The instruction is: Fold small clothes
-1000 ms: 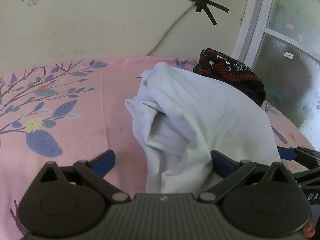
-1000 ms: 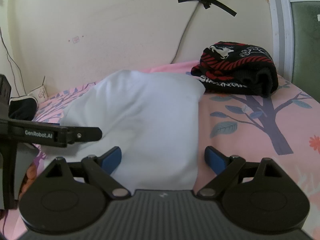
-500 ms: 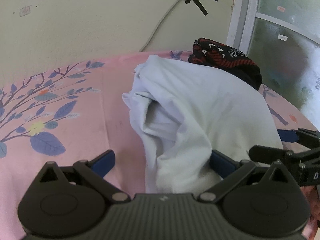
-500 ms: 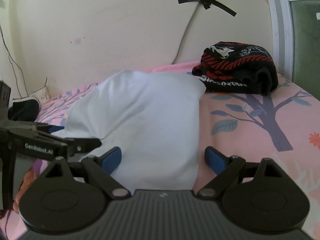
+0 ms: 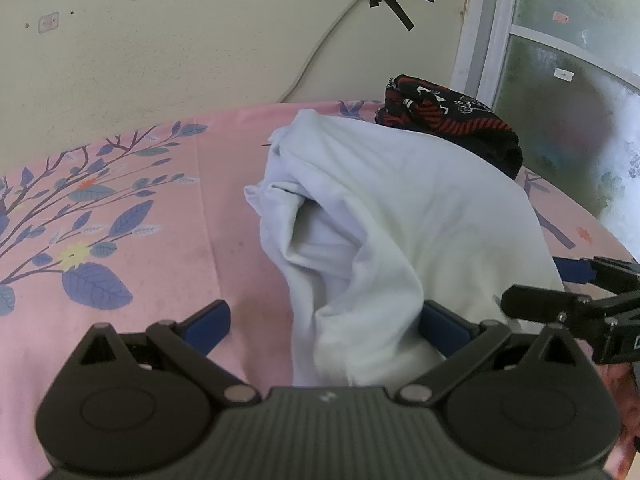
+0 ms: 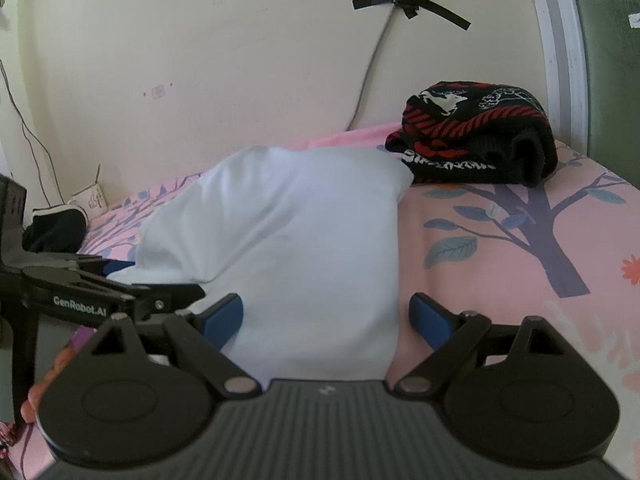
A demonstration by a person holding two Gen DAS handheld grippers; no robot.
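White garment [image 5: 400,248] lies half-folded on the pink sheet [image 5: 120,320] between the spread-jawed left gripper [image 5: 324,320] and right gripper [image 6: 324,316], each empty and poised to pinch its near hem, the folded black-and-red knit [image 6: 476,140] at one o'clock.

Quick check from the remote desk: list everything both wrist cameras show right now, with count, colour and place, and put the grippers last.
white garment: 1, white, bunched on the sheet, its near end between both grippers' jaws
knitted garment: 1, black with red and white pattern, folded at the far side by the window frame
bedsheet: 1, pink with blue branches and leaves, under everything
dark item: 1, black with a white edge, far left by the wall; too small to identify
cable: 1, grey, taped to the wall with black strips
window: 1, frosted, white frame, on the right
left gripper: 1, black with blue pads, open around the garment's near end
right gripper: 1, black with blue pads, open
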